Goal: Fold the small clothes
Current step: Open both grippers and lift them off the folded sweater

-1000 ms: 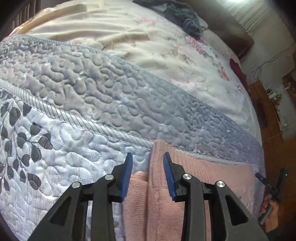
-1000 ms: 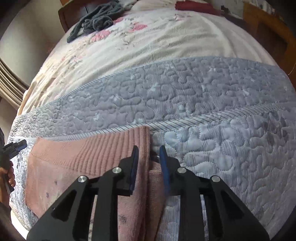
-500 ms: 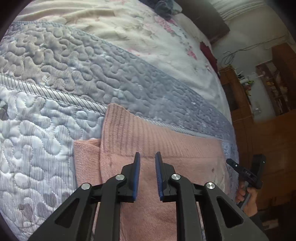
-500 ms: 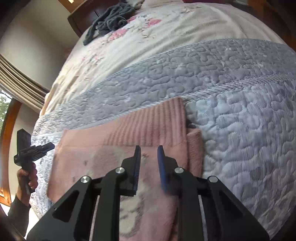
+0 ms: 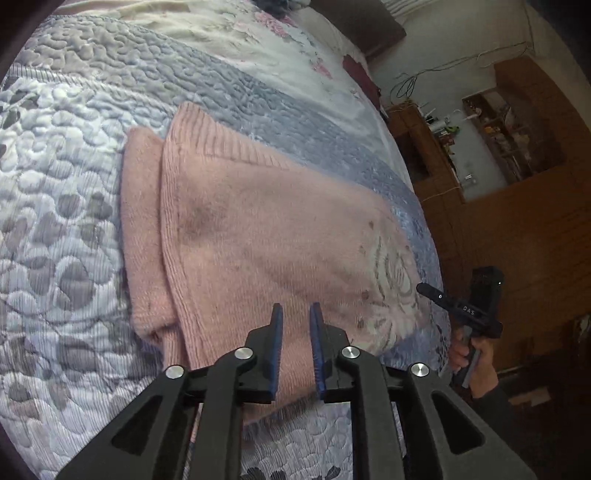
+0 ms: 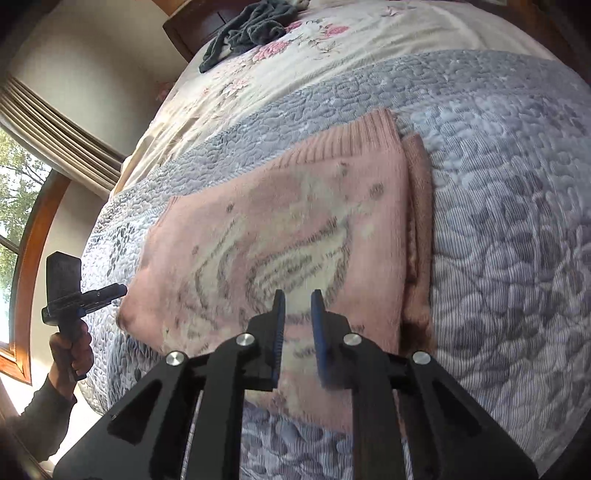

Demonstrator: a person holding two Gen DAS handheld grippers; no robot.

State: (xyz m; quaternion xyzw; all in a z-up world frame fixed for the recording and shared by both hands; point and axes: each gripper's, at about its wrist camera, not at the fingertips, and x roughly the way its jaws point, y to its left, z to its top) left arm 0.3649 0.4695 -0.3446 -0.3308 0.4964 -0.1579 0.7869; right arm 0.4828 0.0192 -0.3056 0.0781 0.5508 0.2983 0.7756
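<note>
A pink knit sweater (image 5: pixel 258 229) lies folded flat on the quilted grey-blue bedspread (image 5: pixel 66 258), ribbed hem at the far side and a sleeve edge tucked beside it. In the right wrist view the sweater (image 6: pixel 295 221) shows a pale knitted pattern. My left gripper (image 5: pixel 296 314) hovers over the sweater's near part, open by a narrow gap, with nothing between its fingers. My right gripper (image 6: pixel 297 299) hovers likewise over the patterned area, open and holding nothing. Each view shows the other gripper in a hand off the sweater's end: right gripper (image 5: pixel 461 306), left gripper (image 6: pixel 85 295).
A cream floral sheet (image 6: pixel 332 48) covers the far part of the bed, with a dark grey garment (image 6: pixel 247 33) heaped on it. Wooden furniture (image 5: pixel 517 221) stands beyond the bed's right edge. A window with a wooden frame (image 6: pixel 26 221) is on the left.
Both grippers have drawn back and up from the sweater's far corners, so the whole folded sweater shows. The left gripper's fingers have narrowed.
</note>
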